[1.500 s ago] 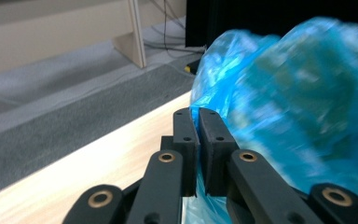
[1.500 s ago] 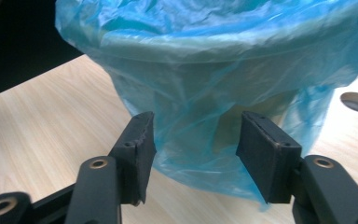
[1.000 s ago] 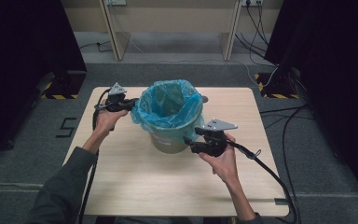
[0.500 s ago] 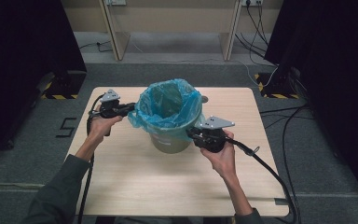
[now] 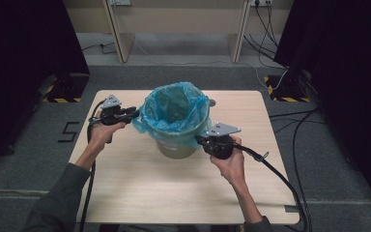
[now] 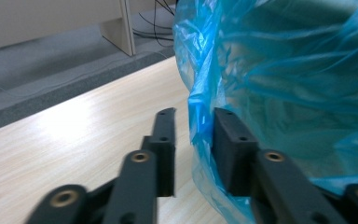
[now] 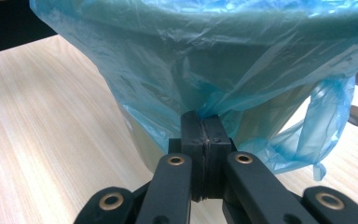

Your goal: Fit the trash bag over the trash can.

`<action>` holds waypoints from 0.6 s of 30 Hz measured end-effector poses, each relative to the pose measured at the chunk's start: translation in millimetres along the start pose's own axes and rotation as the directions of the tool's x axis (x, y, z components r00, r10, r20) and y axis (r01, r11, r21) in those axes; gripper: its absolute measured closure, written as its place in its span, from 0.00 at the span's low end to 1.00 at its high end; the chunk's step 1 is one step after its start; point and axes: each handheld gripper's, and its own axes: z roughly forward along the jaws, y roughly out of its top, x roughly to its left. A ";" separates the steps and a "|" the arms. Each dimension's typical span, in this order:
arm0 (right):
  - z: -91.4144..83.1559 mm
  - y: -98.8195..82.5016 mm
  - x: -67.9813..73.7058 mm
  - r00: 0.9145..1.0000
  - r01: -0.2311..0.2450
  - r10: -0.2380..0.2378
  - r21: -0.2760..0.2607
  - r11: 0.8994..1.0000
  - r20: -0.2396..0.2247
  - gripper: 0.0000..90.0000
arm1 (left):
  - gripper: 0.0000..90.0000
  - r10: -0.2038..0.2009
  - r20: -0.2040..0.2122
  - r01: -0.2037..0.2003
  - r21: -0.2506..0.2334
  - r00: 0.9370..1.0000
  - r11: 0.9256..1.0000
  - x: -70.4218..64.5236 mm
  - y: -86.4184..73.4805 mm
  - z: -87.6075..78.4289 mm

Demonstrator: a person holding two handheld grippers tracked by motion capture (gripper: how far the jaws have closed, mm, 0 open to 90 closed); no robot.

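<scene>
Blue bag (image 5: 176,113): lines the grey bin (image 5: 176,147), overhang draped down its sides.
Bin: upright near the middle of the wooden surface (image 5: 140,188).
Right hand-held gripper (image 7: 201,133): just closed, pinching a fold of bag overhang.
Left hand-held gripper (image 6: 193,140): just been opening, jaws apart, bag edge between them.

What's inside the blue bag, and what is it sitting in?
The blue bag lines a pale green bucket, its edge folded over the rim. Inside, the high view shows bare plastic on the far wall; the bottom is hidden by the near rim, so anything lying there cannot be seen.
</scene>
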 end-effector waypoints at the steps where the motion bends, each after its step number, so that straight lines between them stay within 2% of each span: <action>1: 2.0 -3.2 0.2 1.000 -0.005 0.005 0.010 1.000 0.001 1.00 | 0.69 -0.003 0.001 0.003 -0.014 1.000 1.000 -2.3 -0.3 -5.6; 6: 8.9 -14.6 -1.6 1.000 -0.016 0.016 0.045 0.999 -0.001 1.00 | 0.62 0.003 0.012 -0.003 -0.027 1.000 1.000 -8.6 -3.9 -15.1; 12: 15.1 -24.7 -1.4 1.000 -0.022 0.023 0.070 0.997 -0.007 1.00 | 0.59 0.012 0.022 -0.012 -0.029 1.000 1.000 -14.3 -8.2 -16.8; 15: 9.2 -24.9 -1.5 0.998 -0.058 0.058 0.042 0.997 -0.004 0.88 | 0.55 -0.003 0.021 0.004 -0.044 1.000 0.999 -14.5 -9.3 -22.6; 18: -3.0 -20.0 -1.1 0.998 -0.066 0.066 0.019 0.998 0.017 0.75 | 0.50 -0.012 0.017 0.013 -0.057 1.000 0.998 -14.2 -8.4 -28.8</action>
